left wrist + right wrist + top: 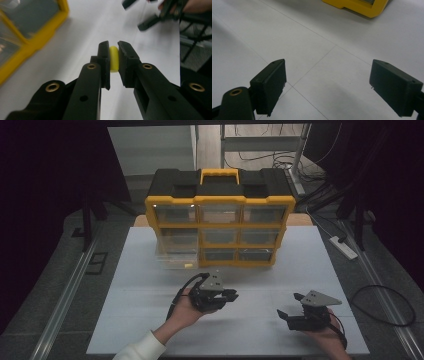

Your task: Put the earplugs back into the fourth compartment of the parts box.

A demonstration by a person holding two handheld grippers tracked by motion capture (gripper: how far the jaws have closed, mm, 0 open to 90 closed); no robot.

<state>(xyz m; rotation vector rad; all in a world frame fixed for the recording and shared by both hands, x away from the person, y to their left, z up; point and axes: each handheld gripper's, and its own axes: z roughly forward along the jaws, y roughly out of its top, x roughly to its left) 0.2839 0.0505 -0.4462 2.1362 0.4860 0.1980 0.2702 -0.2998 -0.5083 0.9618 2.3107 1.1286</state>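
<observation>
A yellow and black drawer organiser point(219, 215) with clear drawers stands at the back of the white table point(140, 320). Its bottom-left drawer point(175, 261) is pulled out, with a small yellow piece point(188, 265) in it. My left gripper point(231, 296) hovers in front of the organiser, shut on a small yellow peg point(114, 59) pinched between its pads point(106, 57). My right gripper point(289, 307) is at the front right, jaws wide open over bare table, with nothing between its fingertips point(270, 82).
A corner of the organiser point(359, 7) lies ahead of the right gripper. A white power strip point(343, 247) and cables lie on the floor to the right. A metal rail point(65, 295) runs along the table's left side.
</observation>
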